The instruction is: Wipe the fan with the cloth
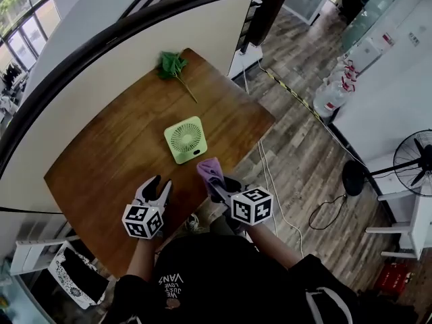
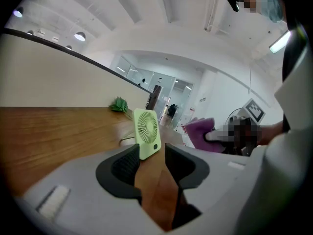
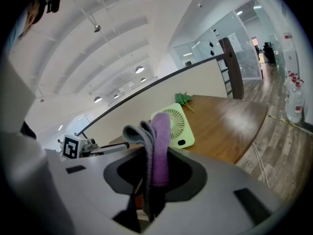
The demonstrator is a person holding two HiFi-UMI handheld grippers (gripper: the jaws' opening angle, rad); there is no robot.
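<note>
Cloth (image 1: pixel 210 170) stands pinched in right tongs (image 1: pixel 221 185), near fan (image 1: pixel 185 139).

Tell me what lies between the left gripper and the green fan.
Nothing: only bare wooden tabletop separates the left gripper from the fan, per the head view.

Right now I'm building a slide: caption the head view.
Right gripper clamps a purple cloth near a square light-green fan on a brown wooden table.
</note>
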